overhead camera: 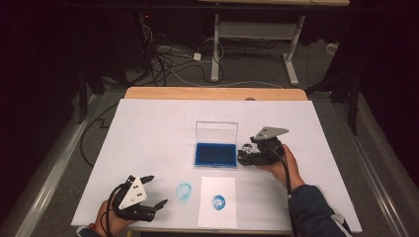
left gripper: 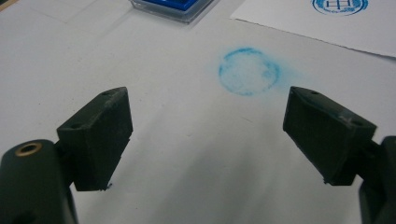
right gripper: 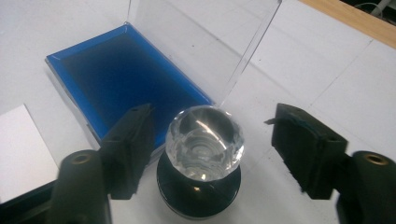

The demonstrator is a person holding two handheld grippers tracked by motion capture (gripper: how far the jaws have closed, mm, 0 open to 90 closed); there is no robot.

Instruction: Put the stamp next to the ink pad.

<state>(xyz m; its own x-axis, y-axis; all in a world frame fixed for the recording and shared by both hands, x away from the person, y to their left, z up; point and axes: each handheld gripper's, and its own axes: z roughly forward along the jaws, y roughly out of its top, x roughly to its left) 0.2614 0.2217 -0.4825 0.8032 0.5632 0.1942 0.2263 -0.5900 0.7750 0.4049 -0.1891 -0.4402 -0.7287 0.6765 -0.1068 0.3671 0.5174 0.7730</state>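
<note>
At table's right, beside ink pad (overhead camera: 216, 153): stamp (right gripper: 204, 140) set down, stamping looks done.
Left gripper (overhead camera: 150, 194) idles near-left, jaws apart, empty. Right gripper (right gripper: 212, 149) jaws apart around the upright stamp, not clamping; next: back off clear.

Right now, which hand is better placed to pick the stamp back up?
Right. Its claw stands open around the stamp, beside the ink pad. The left claw is open over bare table near a blue smudge.

blue smudge (overhead camera: 184, 190) on the white sheet (overhead camera: 148, 143), cables (overhead camera: 163, 59) behind.
</note>
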